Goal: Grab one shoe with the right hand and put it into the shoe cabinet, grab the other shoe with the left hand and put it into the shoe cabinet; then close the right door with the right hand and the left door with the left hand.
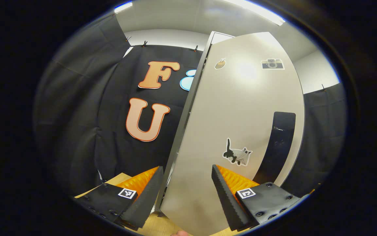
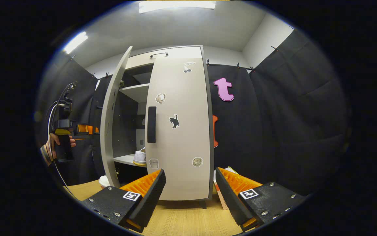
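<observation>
The shoe cabinet stands straight ahead in the right gripper view. Its right door lies flat against the front, with a dark handle. Its left door hangs partly open. A white shoe rests on the lower shelf inside. My right gripper is open and empty, a short way in front of the right door. A hand holds my left gripper behind the left door. In the left gripper view, my left gripper is open close to that door's outer face and handle.
A flat box leans by the cabinet's right foot. A small white rounded thing sits low by the left door; I cannot tell what it is. The wooden floor runs up to the cabinet. Black cloth walls surround it.
</observation>
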Action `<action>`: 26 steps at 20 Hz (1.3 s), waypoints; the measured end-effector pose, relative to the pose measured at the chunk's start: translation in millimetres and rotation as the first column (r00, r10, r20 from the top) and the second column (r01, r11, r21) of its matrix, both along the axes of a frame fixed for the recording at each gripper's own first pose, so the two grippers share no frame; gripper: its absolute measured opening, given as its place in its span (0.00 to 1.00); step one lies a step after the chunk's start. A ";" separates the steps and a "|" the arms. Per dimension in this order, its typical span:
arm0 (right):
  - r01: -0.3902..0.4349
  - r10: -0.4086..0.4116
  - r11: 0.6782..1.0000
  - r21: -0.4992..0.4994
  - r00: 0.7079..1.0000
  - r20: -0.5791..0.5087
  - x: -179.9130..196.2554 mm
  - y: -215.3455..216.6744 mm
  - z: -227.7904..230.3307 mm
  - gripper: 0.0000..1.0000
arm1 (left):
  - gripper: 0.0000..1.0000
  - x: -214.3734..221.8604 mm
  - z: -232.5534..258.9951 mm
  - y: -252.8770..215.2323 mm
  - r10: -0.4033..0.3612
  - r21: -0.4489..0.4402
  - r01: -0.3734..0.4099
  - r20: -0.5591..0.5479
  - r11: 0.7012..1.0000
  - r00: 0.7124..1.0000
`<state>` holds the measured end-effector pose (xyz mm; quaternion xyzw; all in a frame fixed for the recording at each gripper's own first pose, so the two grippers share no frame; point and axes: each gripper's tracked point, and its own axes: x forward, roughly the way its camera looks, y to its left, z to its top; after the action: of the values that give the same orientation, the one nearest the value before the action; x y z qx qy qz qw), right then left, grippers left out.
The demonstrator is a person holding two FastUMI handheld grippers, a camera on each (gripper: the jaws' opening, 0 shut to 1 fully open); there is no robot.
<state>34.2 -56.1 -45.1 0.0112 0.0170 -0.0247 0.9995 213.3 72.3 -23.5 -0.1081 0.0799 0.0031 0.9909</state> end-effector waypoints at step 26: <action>-0.012 0.013 0.999 0.033 0.999 -0.034 -18.9 13.9 -13.9 0.94 | 0.92 -174.0 -42.9 -28.1 0.148 0.080 -0.154 0.084 0.985 0.985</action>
<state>15.3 -42.2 -59.1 0.0272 0.0343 -0.0186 0.9989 39.3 44.3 -66.4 -0.0712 0.0324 0.0774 0.9939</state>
